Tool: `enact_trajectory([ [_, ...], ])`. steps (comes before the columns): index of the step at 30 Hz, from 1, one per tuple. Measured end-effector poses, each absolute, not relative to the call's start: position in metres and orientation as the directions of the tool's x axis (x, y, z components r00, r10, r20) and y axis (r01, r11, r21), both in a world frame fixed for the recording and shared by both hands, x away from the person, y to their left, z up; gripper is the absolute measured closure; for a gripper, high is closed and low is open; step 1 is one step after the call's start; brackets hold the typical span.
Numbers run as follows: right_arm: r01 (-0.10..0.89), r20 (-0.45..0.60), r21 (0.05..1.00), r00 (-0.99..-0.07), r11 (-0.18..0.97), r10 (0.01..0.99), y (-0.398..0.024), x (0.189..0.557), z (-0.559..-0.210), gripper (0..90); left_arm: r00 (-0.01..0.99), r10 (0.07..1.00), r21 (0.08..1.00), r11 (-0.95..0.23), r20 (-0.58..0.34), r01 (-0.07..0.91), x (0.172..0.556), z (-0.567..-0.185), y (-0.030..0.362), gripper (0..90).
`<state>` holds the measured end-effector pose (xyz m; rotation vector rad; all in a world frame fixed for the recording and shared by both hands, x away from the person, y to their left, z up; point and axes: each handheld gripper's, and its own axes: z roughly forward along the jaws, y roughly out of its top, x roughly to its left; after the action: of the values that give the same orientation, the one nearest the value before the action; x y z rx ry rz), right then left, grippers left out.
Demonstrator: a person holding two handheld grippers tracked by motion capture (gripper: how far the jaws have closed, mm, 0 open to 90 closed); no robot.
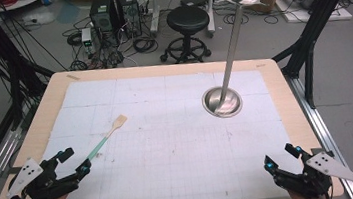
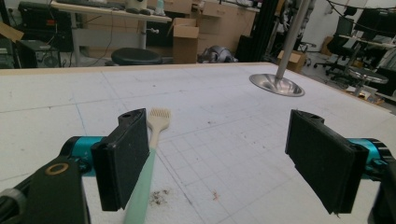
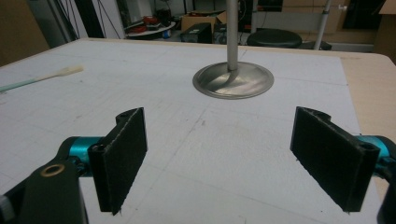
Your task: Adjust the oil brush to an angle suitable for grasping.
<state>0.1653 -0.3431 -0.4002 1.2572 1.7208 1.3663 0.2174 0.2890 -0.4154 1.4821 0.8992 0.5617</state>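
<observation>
Down on the white gridded mat (image 1: 169, 145) of the wooden table (image 1: 282, 75), the left gripper (image 1: 73, 160) gapes wide and empty beside the green-handled brush (image 1: 106, 139), the metal stand (image 1: 222, 102) rises mid-right, the right gripper (image 1: 282, 158) gapes empty, and a black stool (image 1: 187, 20) waits behind.

Brush (image 1: 106, 138): mint-green handle, cream head. Counter (image 1: 33, 141): light wood rim, white mat (image 1: 169, 140) with faint grey grid, brown specks near left. Stand (image 1: 222, 101): shiny silver base and pole. Both grippers, left gripper (image 1: 74, 160) and right gripper (image 1: 280, 157): black with teal accents, grey plates. Far stool (image 1: 187, 18): black.
</observation>
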Motion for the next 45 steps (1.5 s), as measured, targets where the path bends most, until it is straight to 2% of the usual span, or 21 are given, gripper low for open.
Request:
enact_trajectory([
  [10,0.317,0.093,0.948,-0.37,0.032,0.924,-0.343,0.164,-0.401,17.6,0.562,0.806,0.974,0.074,-0.184,0.214,0.221,-0.417,0.292,22.3],
  [13,0.315,0.093,0.948,-0.368,0.03,0.925,-0.343,0.162,-0.401,17.6,0.574,0.796,0.972,0.074,-0.191,0.221,0.225,-0.42,0.295,27.2],
  [18,0.319,0.091,0.947,-0.363,0.032,0.927,-0.342,0.162,-0.401,17.6,0.591,0.782,0.965,0.051,-0.199,0.257,0.235,-0.42,0.298,30.3],
  [19,0.322,0.093,0.946,-0.361,0.031,0.928,-0.342,0.162,-0.401,17.6,0.602,0.775,0.965,0.038,-0.194,0.261,0.237,-0.42,0.3,35.6],
  [21,0.319,0.083,0.947,-0.36,0.04,0.929,-0.34,0.162,-0.401,17.6,0.62,0.766,0.964,0.0,-0.172,0.267,0.241,-0.418,0.302,52.3],
  [22,0.316,0.08,0.948,-0.361,0.041,0.929,-0.34,0.162,-0.4,17.6,0.624,0.763,0.962,-0.009,-0.169,0.271,0.243,-0.417,0.303,56.2],
  [26,0.322,0.084,0.946,-0.357,0.038,0.93,-0.339,0.162,-0.4,17.6,0.621,0.772,0.962,-0.045,-0.136,0.268,0.252,-0.413,0.304,82.6],
  [28,0.322,0.077,0.946,-0.36,0.046,0.93,-0.338,0.163,-0.4,17.6,0.605,0.786,0.959,-0.056,-0.13,0.278,0.262,-0.413,0.304,87.7],
  [30,0.326,0.074,0.944,-0.362,0.052,0.929,-0.336,0.164,-0.4,17.6,0.577,0.806,0.945,-0.07,-0.136,0.321,0.281,-0.413,0.302,89.4],
  [35,0.325,0.065,0.943,-0.373,0.065,0.926,-0.332,0.166,-0.401,17.7,0.575,0.813,0.925,-0.143,-0.094,0.353,0.313,-0.405,0.292,89.6],
  [41,0.333,0.062,0.94,-0.381,0.074,0.922,-0.33,0.168,-0.401,17.7,0.577,0.811,0.893,-0.181,-0.101,0.412,0.348,-0.402,0.281,89.6],
  [45,0.335,0.067,0.94,-0.381,0.07,0.922,-0.33,0.168,-0.401,17.7,0.561,0.819,0.868,-0.188,-0.12,0.46,0.369,-0.414,0.269,89.6],
])
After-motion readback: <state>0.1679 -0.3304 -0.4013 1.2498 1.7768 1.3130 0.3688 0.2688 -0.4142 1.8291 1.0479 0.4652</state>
